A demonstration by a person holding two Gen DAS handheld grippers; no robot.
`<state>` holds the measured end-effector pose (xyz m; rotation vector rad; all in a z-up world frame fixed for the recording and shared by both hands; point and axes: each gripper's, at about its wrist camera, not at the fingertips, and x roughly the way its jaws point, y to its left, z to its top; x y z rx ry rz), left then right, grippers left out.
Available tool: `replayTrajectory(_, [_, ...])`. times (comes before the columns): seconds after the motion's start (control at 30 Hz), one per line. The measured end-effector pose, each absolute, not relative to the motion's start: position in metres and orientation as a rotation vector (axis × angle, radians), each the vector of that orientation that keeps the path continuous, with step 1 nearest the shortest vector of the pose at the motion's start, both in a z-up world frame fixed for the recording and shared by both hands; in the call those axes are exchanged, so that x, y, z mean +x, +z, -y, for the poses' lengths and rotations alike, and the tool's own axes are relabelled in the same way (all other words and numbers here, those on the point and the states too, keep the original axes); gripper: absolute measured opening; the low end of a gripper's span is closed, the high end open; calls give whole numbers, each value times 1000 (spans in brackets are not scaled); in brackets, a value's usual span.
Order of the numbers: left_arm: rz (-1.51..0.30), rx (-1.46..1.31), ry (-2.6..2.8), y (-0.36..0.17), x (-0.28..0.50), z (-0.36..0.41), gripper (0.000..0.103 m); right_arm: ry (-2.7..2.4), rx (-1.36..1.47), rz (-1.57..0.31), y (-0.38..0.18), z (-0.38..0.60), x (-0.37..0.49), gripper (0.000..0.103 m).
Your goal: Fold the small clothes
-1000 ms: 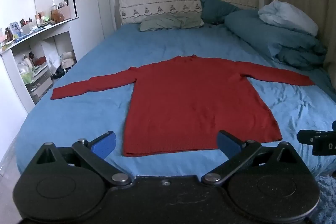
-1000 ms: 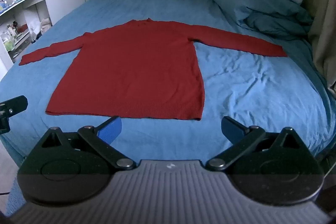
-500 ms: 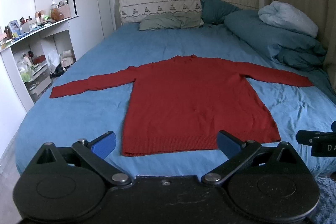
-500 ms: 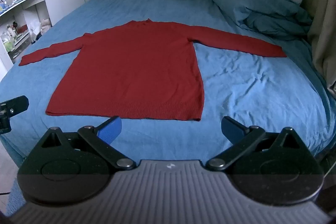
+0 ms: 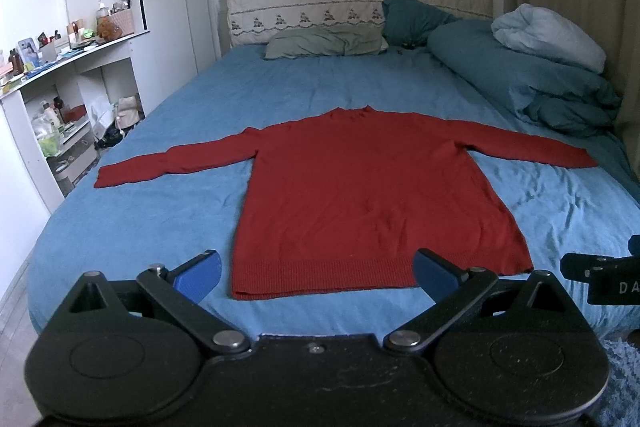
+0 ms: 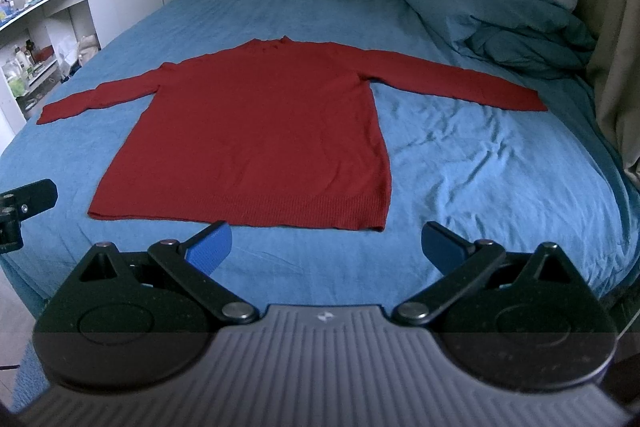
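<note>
A red long-sleeved sweater (image 5: 372, 195) lies flat on the blue bed sheet (image 5: 140, 227), both sleeves spread out, hem toward me; it also shows in the right wrist view (image 6: 260, 139). My left gripper (image 5: 316, 273) is open and empty, held above the bed's near edge just short of the hem. My right gripper (image 6: 326, 247) is open and empty, also just short of the hem, toward its right corner. Part of the right gripper (image 5: 600, 277) shows at the right edge of the left wrist view.
Pillows (image 5: 324, 43) and a heaped teal duvet (image 5: 532, 83) lie at the head and right side of the bed. A white shelf unit (image 5: 52, 99) with clutter stands left of the bed. A curtain (image 6: 616, 27) hangs at the right.
The left wrist view has shifted very slightly; both grippers stay open and nearly still. The sweater has not moved.
</note>
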<state>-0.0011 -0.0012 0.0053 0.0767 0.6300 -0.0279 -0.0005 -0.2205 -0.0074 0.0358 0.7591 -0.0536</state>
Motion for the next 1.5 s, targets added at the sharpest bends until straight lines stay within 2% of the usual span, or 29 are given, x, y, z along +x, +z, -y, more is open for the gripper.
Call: replayTrajectory(1.5, [-618,78,-20,7,-9,3,103,-57,29,-756,-4,220,-3,103])
